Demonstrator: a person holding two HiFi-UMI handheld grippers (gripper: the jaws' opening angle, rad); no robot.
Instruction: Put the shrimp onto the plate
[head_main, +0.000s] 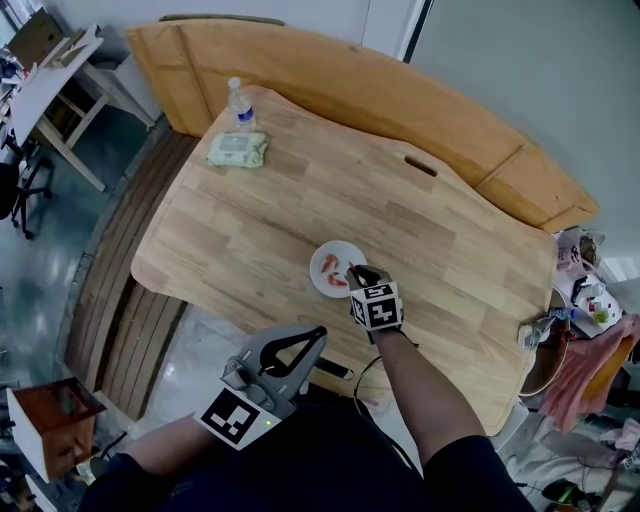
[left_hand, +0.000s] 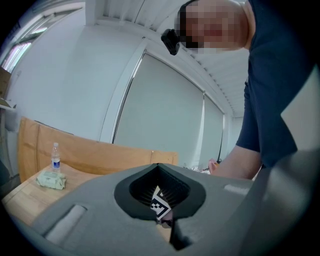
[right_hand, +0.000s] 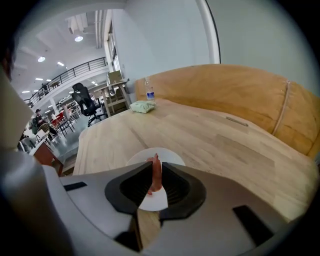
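A small white plate (head_main: 345, 252) lies near the front edge of the wooden table (head_main: 450, 250). Two pink shrimp (head_main: 330, 265) rest on it. My right gripper (head_main: 357, 271) hovers at the plate's right rim, shut on another shrimp (right_hand: 156, 170). In the right gripper view that shrimp stands upright between the jaws, with the plate (right_hand: 170, 156) just below and beyond it. My left gripper (head_main: 318, 333) is held off the table by my body, jaws together and nothing in them. Through its hollow (left_hand: 160, 195) the right gripper's marker cube shows.
A water bottle (head_main: 239, 103) and a pack of wipes (head_main: 237, 149) sit at the table's far left corner. A curved wooden board (head_main: 470, 130) runs behind the table. Clutter and cloth (head_main: 590, 300) crowd the right end. A cable trails from my right arm.
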